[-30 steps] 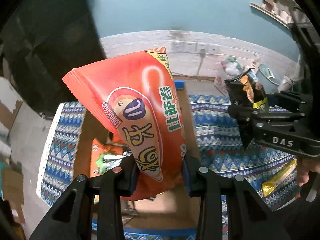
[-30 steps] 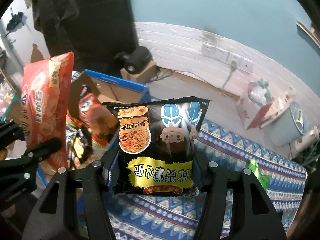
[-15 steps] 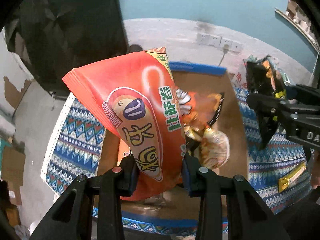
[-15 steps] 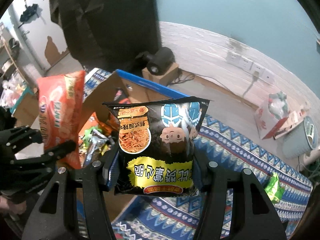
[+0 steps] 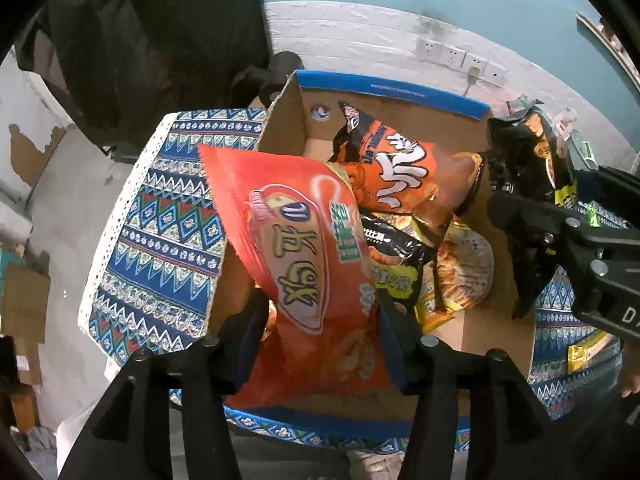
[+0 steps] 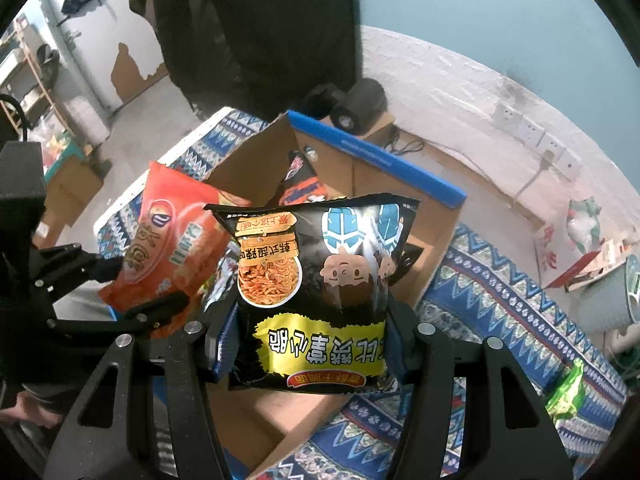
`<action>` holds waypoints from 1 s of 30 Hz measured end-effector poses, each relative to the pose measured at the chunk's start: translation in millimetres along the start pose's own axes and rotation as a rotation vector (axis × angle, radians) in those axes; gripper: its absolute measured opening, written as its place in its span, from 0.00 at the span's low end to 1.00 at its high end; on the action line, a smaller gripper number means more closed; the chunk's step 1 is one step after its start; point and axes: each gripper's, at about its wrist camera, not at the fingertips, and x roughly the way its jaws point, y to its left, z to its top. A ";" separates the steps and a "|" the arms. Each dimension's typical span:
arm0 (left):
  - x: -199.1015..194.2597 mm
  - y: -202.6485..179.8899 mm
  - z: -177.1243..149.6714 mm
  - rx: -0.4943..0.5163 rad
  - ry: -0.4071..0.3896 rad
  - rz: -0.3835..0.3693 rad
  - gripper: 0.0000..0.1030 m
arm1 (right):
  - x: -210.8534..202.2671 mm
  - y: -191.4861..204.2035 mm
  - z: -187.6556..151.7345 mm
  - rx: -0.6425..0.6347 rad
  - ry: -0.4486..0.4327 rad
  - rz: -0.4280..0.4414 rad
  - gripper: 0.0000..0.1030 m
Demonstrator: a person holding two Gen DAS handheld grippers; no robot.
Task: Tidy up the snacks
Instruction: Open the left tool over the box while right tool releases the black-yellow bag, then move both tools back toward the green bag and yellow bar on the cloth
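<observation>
A big red-orange snack bag (image 5: 304, 264) leans over the open cardboard box (image 5: 392, 92), its lower end between the fingers of my left gripper (image 5: 320, 320). Those jaws are opening, and the pads stand just off the bag's sides. In the right wrist view the same red bag (image 6: 168, 248) tilts over the box (image 6: 376, 152). My right gripper (image 6: 310, 332) is shut on a black instant-noodle bag (image 6: 316, 280), held above the box's right side. The box holds an orange bag (image 5: 404, 172), a black-and-yellow packet (image 5: 396, 256) and a round noodle pack (image 5: 464, 272).
The box sits on a blue patterned cloth (image 5: 168, 232). A green packet (image 6: 568, 392) and a yellow packet (image 5: 588, 344) lie on the cloth to the right. Behind the box stand a black speaker (image 6: 360, 100) and a dark hanging cloth. A white bin (image 6: 616, 292) is far right.
Both grippers have moved over the box, which now fills the view below them. The left jaws have widened and the red bag has tipped and sunk towards the box.
</observation>
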 end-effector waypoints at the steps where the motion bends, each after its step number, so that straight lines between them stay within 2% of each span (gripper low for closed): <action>1: -2.5 0.4 -0.3 0.001 -0.009 0.006 0.57 | 2.0 0.1 0.1 0.003 0.005 0.005 0.57; 5: -11.8 1.7 -0.4 0.010 -0.046 0.030 0.70 | 6.0 2.6 2.2 0.008 0.012 0.017 0.57; 10: -14.8 4.0 1.7 0.010 -0.058 0.043 0.71 | 9.3 5.6 4.4 0.009 0.020 0.035 0.58; 11: -14.5 5.0 1.6 0.008 -0.058 0.045 0.71 | 10.5 6.6 4.7 0.007 0.025 0.033 0.60; 13: -13.8 5.5 1.6 0.006 -0.058 0.048 0.71 | 10.2 7.0 4.5 0.008 0.022 0.022 0.77; 30: -27.0 -41.8 5.4 0.104 -0.096 0.035 0.71 | -25.4 -28.0 -17.2 0.080 0.009 -0.042 0.78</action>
